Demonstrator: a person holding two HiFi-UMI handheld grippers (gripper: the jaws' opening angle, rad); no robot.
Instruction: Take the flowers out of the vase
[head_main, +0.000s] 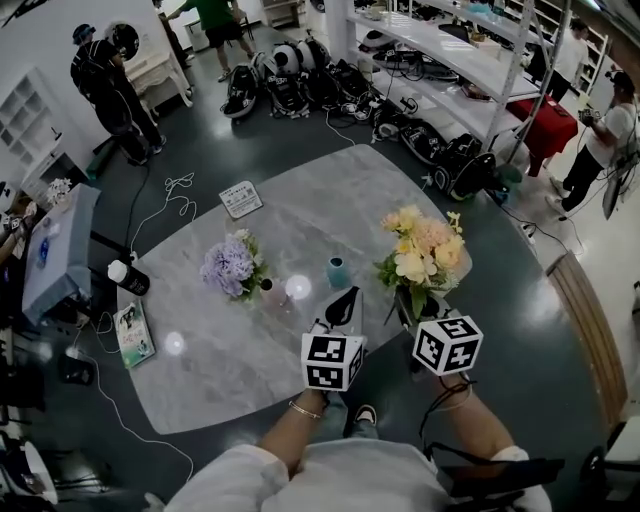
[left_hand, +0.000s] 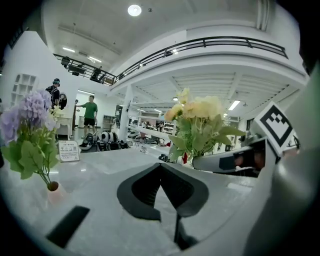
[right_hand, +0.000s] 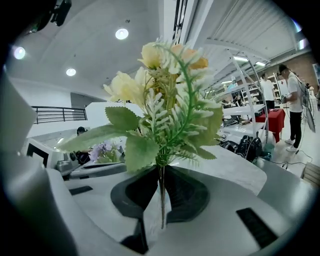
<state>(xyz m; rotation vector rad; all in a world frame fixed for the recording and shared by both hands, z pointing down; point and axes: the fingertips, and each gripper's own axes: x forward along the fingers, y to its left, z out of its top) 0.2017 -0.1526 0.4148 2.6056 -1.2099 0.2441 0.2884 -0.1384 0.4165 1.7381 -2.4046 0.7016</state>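
Note:
A yellow and peach bouquet (head_main: 425, 250) is up off the grey marble table (head_main: 210, 370), its thin stem (right_hand: 161, 200) pinched in my right gripper (head_main: 408, 308), which is shut on it. In the right gripper view the blooms (right_hand: 165, 95) fill the middle above the jaws of that gripper (right_hand: 161, 172). A small teal vase (head_main: 338, 271) stands just left of the bouquet. My left gripper (head_main: 348, 298) hovers before that vase, shut and empty; its gripper (left_hand: 161, 167) shows closed jaws. Purple flowers (head_main: 232, 265) stand in a small pinkish vase (left_hand: 52, 187) further left.
On the table lie a white card (head_main: 241, 198) at the back, a dark bottle with a white cap (head_main: 128, 277) and a booklet (head_main: 133, 333) at the left edge. People (head_main: 110, 75), bags (head_main: 290, 75) and shelving (head_main: 470, 60) stand beyond the table.

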